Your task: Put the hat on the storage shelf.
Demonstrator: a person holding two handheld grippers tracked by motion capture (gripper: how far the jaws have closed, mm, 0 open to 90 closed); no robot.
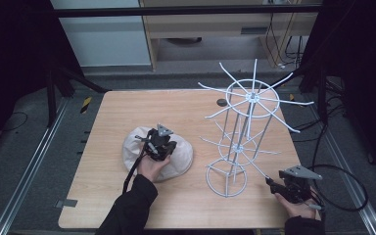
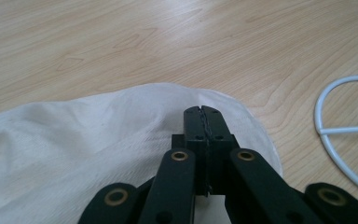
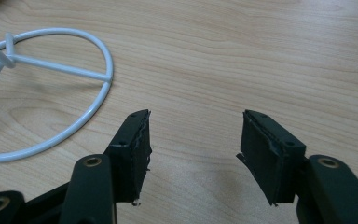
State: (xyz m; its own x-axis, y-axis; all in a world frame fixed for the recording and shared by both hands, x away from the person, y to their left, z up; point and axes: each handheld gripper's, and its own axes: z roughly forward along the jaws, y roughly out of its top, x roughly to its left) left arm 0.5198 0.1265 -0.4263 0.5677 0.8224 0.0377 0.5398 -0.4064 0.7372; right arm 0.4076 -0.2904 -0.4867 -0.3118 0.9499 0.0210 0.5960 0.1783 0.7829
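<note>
A wooden table (image 1: 186,205) carries a white wire rack (image 1: 240,132) right of centre and a white cloth (image 1: 181,159) left of it. Over the cloth, the left gripper (image 2: 202,111) has its jaws pressed together. Near the rack's base ring, the right gripper (image 3: 193,140) stands spread, with nothing between its jaws.

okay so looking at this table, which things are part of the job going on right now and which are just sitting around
In the job:
- white cloth, heaped on the table under the left gripper, whose jaws are shut
- white wire rack, standing upright beside the cloth
- right gripper, jaws open and holding nothing, near the rack's base ring

Lying about:
- small dark round thing near the table's far edge
- wooden table itself
</note>
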